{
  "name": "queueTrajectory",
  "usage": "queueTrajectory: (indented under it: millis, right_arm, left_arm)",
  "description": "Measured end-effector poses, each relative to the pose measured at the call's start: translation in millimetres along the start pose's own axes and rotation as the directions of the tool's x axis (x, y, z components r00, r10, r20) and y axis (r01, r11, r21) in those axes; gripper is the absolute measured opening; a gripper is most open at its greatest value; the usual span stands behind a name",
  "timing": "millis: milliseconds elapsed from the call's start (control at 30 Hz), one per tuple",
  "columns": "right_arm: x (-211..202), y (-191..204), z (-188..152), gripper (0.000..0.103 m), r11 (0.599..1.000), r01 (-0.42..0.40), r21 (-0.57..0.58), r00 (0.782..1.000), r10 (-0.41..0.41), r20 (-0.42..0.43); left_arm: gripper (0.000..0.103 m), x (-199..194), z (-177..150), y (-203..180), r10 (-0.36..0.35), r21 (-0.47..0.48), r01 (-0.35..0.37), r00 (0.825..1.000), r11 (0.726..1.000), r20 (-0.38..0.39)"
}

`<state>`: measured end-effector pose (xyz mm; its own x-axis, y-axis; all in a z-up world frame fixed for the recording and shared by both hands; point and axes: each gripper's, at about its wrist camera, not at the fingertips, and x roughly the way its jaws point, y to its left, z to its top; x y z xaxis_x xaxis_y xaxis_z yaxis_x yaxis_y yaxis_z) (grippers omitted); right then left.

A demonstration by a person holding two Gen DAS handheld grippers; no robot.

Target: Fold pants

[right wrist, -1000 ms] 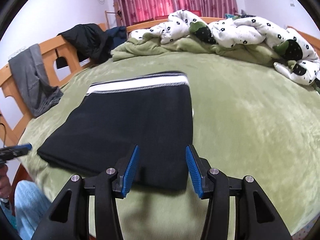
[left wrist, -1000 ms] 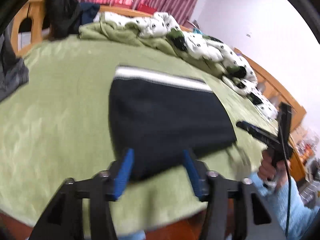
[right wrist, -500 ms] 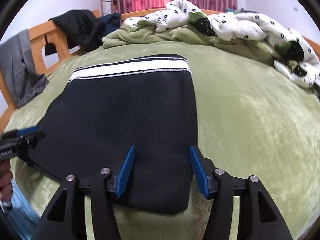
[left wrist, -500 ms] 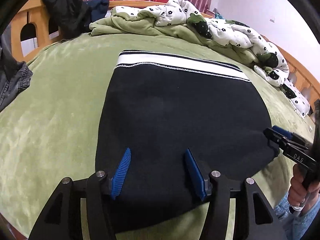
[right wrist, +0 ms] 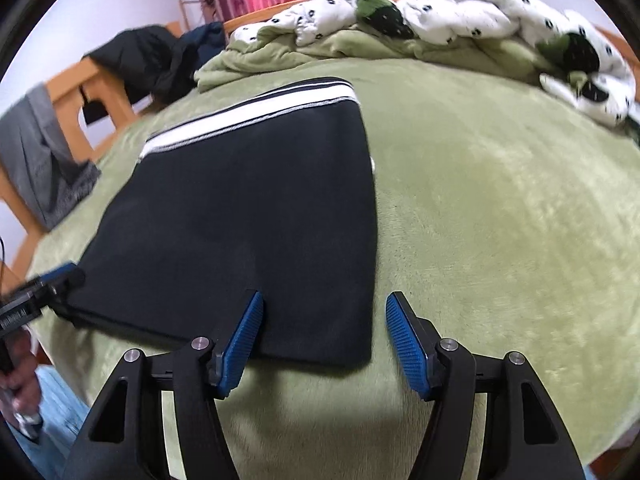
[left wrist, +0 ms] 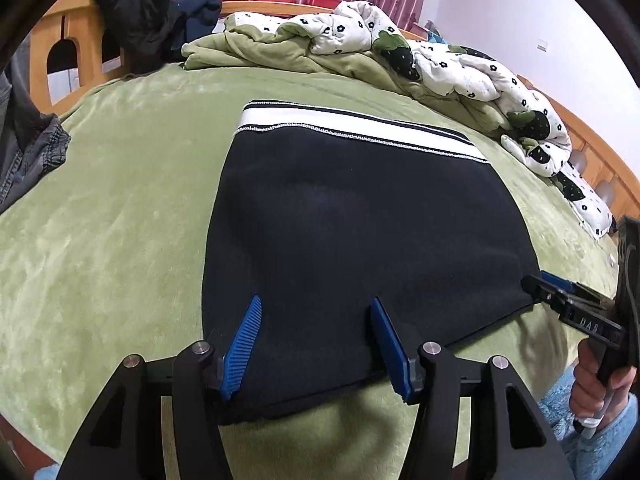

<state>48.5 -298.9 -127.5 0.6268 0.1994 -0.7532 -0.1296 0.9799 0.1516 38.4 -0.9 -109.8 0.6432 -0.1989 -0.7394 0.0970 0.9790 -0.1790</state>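
The black pants lie folded flat on the green bed cover, with the white striped waistband at the far side. My left gripper is open just above their near left edge. My right gripper is open over the near right corner of the pants, its right finger beyond the edge. The right gripper also shows in the left wrist view at the pants' right corner. The left gripper shows at the left edge of the right wrist view.
A green bed cover spreads all around. A rumpled white flowered quilt and a green blanket lie at the far side. Dark clothes hang on the wooden bed frame; grey trousers lie at left.
Both grippers have moved in closer and lower over the near edge of the pants. The right gripper has shifted right and opened wider. The pants have not moved.
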Motion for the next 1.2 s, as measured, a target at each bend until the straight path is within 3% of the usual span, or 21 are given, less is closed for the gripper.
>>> queueTrajectory:
  millis: [367,567,767,900,967,1033,1167,1200]
  right_arm:
    - [-27.0,0.5,-10.1,0.061,0.999,0.037,-0.007,0.999,-0.037,0.011]
    - [-59.1,5.4,3.9,0.061,0.996,0.063,-0.062,0.997,-0.06,0.056]
    - [-107.2,14.9,18.7,0.061,0.988,0.145,-0.055,0.987,-0.14,0.082]
    - [-147.5,30.8,25.0,0.069,0.985,0.161,-0.061,0.976,-0.149,0.157]
    - [-158.1,37.9,25.4,0.069,0.986,0.15,-0.073,0.978,-0.137,0.156]
    - [-164.1,41.7,24.4,0.069,0.988,0.14,-0.065,0.98,-0.129,0.149]
    - [-168.0,43.2,21.2,0.071,0.994,0.111,-0.019,0.985,-0.107,0.138]
    - [-167.8,42.6,19.8,0.079,0.993,0.119,-0.01,0.983,-0.116,0.146]
  left_arm:
    - [0.054,-11.3,-6.8,-0.8,0.001,0.006,0.0,1.0,1.0,-0.031]
    - [0.054,-27.0,2.4,2.2,-0.034,-0.066,0.029,0.997,0.997,-0.075]
    - [0.055,-83.9,13.8,-28.2,-0.044,-0.017,0.044,0.999,0.999,0.01]
    - [0.065,-129.7,24.2,-47.2,-0.048,-0.013,0.049,0.996,0.999,0.08]
    - [0.071,-148.9,23.7,-50.6,-0.048,-0.02,0.051,0.99,0.998,0.134]
    - [0.079,-159.6,19.8,-49.8,-0.057,-0.019,0.062,0.982,0.998,0.181]
    - [0.081,-160.0,11.0,-42.8,-0.056,-0.049,0.066,0.981,0.997,0.185]
    - [0.081,-159.2,9.8,-41.9,-0.051,-0.045,0.06,0.982,0.997,0.181]
